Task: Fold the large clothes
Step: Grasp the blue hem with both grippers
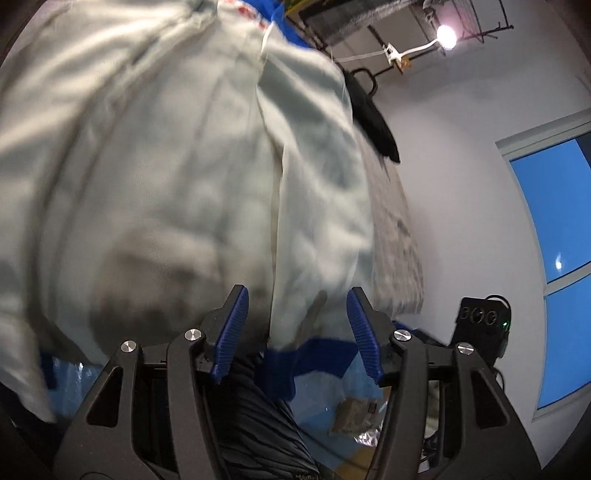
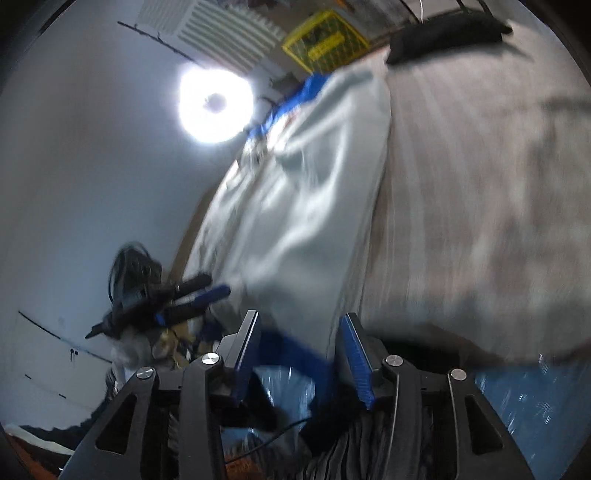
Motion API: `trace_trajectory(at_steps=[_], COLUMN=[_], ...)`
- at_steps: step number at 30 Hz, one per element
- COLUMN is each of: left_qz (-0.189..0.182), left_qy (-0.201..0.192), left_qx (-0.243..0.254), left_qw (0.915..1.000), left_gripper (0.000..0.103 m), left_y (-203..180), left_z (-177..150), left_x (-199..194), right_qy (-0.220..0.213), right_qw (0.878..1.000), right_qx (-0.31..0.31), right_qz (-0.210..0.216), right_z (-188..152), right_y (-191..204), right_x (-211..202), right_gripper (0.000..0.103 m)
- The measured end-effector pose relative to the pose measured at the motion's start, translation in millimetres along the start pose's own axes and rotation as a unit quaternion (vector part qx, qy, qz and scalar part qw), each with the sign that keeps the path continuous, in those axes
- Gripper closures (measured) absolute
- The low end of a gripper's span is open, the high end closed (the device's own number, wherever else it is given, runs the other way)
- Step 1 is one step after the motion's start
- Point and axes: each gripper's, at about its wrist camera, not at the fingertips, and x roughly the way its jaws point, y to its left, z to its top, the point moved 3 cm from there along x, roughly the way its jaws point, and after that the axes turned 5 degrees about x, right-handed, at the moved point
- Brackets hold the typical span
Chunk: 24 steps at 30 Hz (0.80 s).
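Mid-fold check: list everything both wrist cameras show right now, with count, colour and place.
Garment: one, pale grey-white with blue trim, spread on the bed.
Bedcover: one, grey-beige, under the garment.
Dark cloth: one, black, far end of the bed.
Crate: one, yellow, beyond the bed.
Lamp: one, bright white, by the wall.
Window: one, blue, right wall.
Left tool: black, blue pads, open, hem between.
Right tool: same, open.

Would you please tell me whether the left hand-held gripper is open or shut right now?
Open. The left hand-held gripper shows a clear gap between its blue pads; the pale garment lies beyond, unpinched.
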Motion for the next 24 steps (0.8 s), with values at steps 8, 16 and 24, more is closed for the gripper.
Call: trace_trajectory(at_steps=[8,16,24], left_qz=[-0.021,0.046,0.099], left_qy=[0.017,0.003,-0.008], left_qx=[-0.007,0.067,0.1], left_qw=[0.9996,0.9967,0.99], left_gripper=[0.098,0.1,0.092], left_y=[1,-26,-26], left_z=[-10,-30,-41], left_x=[19,9,14], right_qy=[0.042,0.025,0.041], right_qw=[0.999,1.0,0.996], right_qx=[0.008,-0.018,-0.054], right_qz=[-0.01,0.001,-0.06], right_z=[-23,-15,-29], right_y=[-13,1,-3], right_x=[47,27,41], right_gripper=[0.073,0.1,0.078])
